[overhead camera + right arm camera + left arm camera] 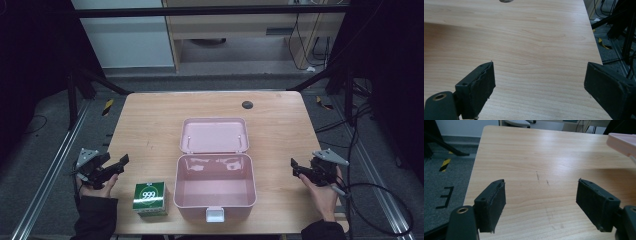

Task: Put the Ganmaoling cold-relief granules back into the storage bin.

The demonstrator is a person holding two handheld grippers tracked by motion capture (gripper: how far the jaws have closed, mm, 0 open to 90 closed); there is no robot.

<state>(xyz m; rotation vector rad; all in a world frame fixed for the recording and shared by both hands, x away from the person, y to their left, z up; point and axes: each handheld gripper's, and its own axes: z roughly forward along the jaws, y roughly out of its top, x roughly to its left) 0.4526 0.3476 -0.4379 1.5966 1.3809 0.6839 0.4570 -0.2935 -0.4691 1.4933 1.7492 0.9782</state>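
Two grippers wait at the edges of a wooden counter (150, 125), one at each side, with an open pink box between them. Biggest thing on the counter is that pink box (215, 192), sitting near the front edge at centre, its lid (214, 135) thrown back flat toward twelve o'clock and its inside bare. A white latch (215, 215) hangs off the front wall at six o'clock.

Next down in size, the green carton (150, 198) marked 999 stands upright just beside the box at its nine o'clock, near the front edge, with a slim strip of wood between the two.

Now the left gripper (120, 162), held in a hand (97, 187) at nine o'clock from the box, just past the carton toward ten o'clock and apart from it. Its fingers (492, 203) are spread, bare wood between them, gripping nothing. In the left gripper view the corner of the pink box peeks in at two o'clock.

Over at three o'clock, the right gripper (295, 167) hovers near the counter's right edge, well apart from the box. Its fingers (480, 87) stand spread wide too, plain wood grain between them.

Smallest of all, a dark round cap (247, 104) sits in the counter at twelve o'clock, near the far edge.
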